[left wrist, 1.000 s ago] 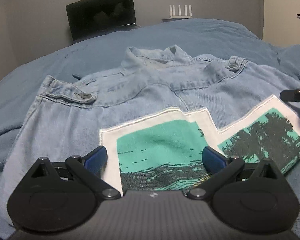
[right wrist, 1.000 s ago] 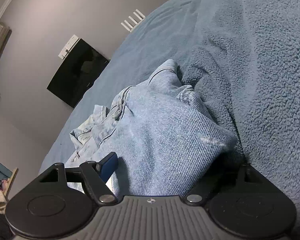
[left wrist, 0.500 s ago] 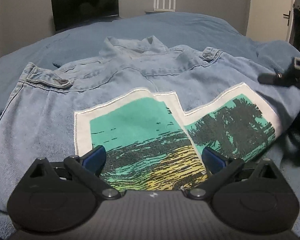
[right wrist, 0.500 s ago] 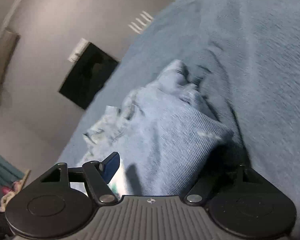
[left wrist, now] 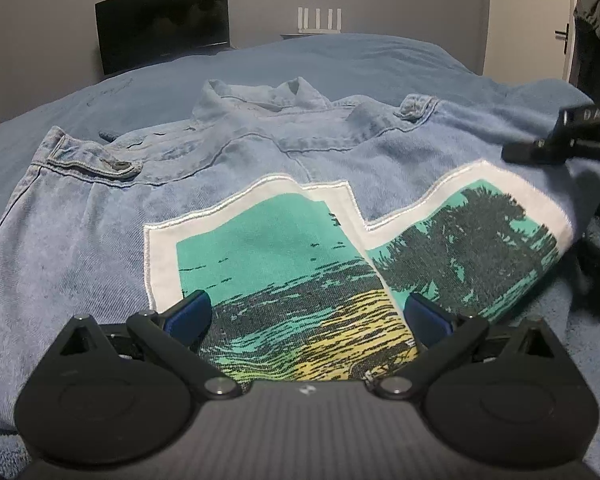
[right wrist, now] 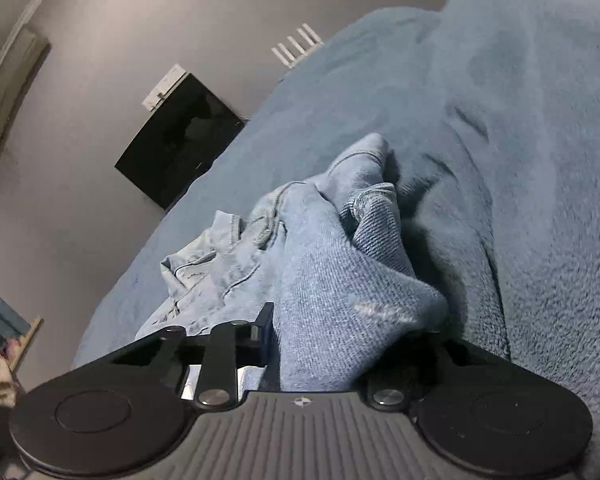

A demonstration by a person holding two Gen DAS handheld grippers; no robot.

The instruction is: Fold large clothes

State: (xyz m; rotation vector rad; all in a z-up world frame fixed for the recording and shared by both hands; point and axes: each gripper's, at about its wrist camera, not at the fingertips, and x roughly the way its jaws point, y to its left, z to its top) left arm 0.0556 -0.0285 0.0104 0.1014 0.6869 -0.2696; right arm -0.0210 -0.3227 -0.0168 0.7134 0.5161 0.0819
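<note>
Currently: denim jacket (left wrist: 100, 240) flat on bed (left wrist: 340, 56); right claw (right wrist: 340, 344) closing on bunched side fold, may slip out; left claw (left wrist: 306, 312) wide open, empty, risks snagging print.

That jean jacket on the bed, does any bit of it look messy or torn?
Yes. The denim jacket is bunched up at one side where the right claw is closing on it, and a pale frayed patch shows there.

Faded, twill-woven denim jacket (left wrist: 80, 240) with a smooth printed cloth patch (left wrist: 280, 256) lies on a fuzzy blue fleece blanket (right wrist: 540, 160); a glossy black screen (left wrist: 162, 26) stands far behind.
</note>
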